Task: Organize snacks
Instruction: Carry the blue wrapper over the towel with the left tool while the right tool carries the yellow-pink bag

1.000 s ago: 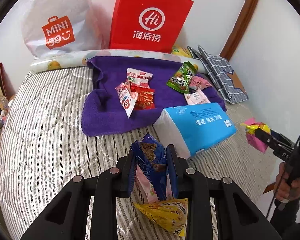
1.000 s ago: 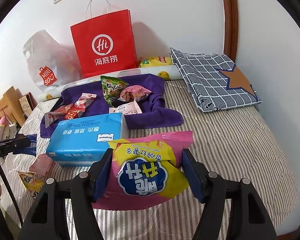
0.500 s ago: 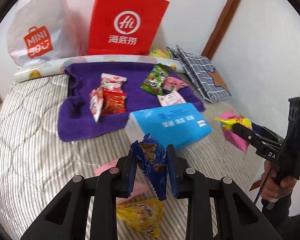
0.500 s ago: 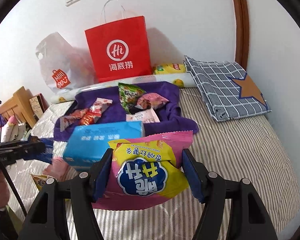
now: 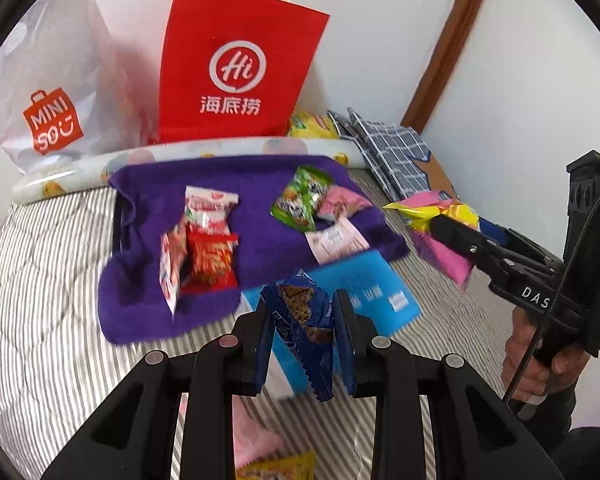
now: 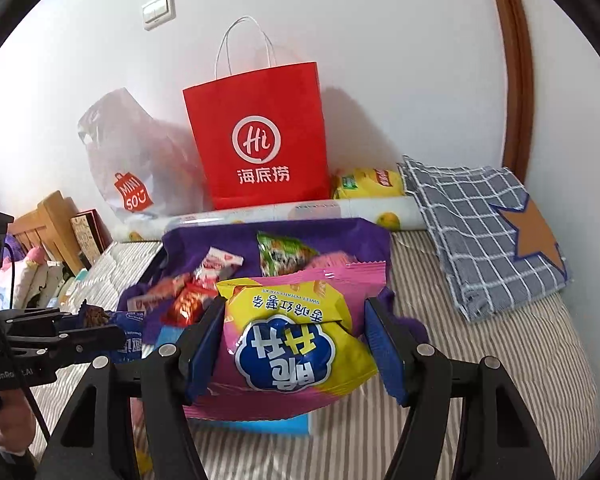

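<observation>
Carrying both packets toward the purple towel [image 5: 256, 216], likely for sorting: left gripper [image 5: 302, 344] pinching blue snack packet [image 5: 304, 320], right gripper [image 6: 296, 344] clamping pink-yellow chip bag [image 6: 296, 336].

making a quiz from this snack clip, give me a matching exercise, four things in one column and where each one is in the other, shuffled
Things:
1. blue snack packet
2. pink and yellow chip bag
3. green snack packet
4. red paper bag

Places:
A. standing against the wall at the far edge of the bed
B. clamped in the left gripper
C. lying on the purple towel
D. clamped in the right gripper

Pairs: 1-B, 2-D, 3-C, 4-A
</observation>
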Motion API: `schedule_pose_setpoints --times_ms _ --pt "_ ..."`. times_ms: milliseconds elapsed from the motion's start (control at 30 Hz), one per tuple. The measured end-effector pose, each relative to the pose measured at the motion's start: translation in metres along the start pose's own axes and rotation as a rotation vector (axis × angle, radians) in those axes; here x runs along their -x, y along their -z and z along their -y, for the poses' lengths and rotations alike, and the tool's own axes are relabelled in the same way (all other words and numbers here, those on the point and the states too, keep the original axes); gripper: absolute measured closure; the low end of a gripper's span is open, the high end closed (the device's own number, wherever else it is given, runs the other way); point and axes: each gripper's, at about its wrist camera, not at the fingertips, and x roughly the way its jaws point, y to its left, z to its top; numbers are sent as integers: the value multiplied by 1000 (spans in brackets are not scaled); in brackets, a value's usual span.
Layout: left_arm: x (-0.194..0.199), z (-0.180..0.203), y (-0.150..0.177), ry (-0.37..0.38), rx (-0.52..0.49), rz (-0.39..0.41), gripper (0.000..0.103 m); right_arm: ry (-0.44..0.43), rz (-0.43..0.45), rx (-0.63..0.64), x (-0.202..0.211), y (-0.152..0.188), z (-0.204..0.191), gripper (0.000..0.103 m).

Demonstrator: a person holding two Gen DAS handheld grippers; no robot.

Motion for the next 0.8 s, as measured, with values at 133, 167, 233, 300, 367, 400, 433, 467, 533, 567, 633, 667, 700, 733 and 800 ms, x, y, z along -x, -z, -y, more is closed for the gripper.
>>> schedule_pose_setpoints --times_ms 133,167,233,300,367,400,433,467,533,567,633,667,700,733,800 --pt "-5 -7 -19 -15 19 6 75 -14 -9 7 -17 -13 -1 38" --pt "-6 -8 -25 -18 22 7 75 -14 -14 12 -21 -16 -2 38" --pt "-8 -11 -34 -24 26 6 75 -14 -21 21 -30 -21 -4 38" --pt "-12 -12 -44 -28 24 1 75 -19 -33 25 -40 -24 -4 38" --pt "-15 -13 -55 -48 12 1 75 -23 -47 23 -50 -26 -2 38" --pt "-16 -14 -58 -54 8 4 75 -26 -55 24 -55 -26 -1 38" --pt "-18 -15 -63 -61 4 7 75 -28 -61 25 -59 -26 0 38" --pt "-19 -16 -66 -67 1 9 75 -29 -68 25 -64 -27 1 38" --pt "-24 -18 -72 -77 -3 13 75 -29 -84 27 -75 -29 3 38" --pt "-27 -19 -75 -79 -5 14 75 -32 -94 29 -80 -30 4 38" --pt "-33 -21 -78 -82 -11 16 75 -43 -118 22 -96 -33 7 38" --pt "-36 -22 -80 -86 -13 17 75 -48 -129 16 -103 -35 8 38" --pt "-39 -23 -81 -89 -15 16 75 -48 -144 6 -111 -37 9 38" --pt "-43 -24 -83 -90 -17 13 75 -45 -151 -2 -117 -38 10 38" --pt "-52 -27 -85 -85 -17 5 75 -37 -153 -9 -128 -40 10 39"
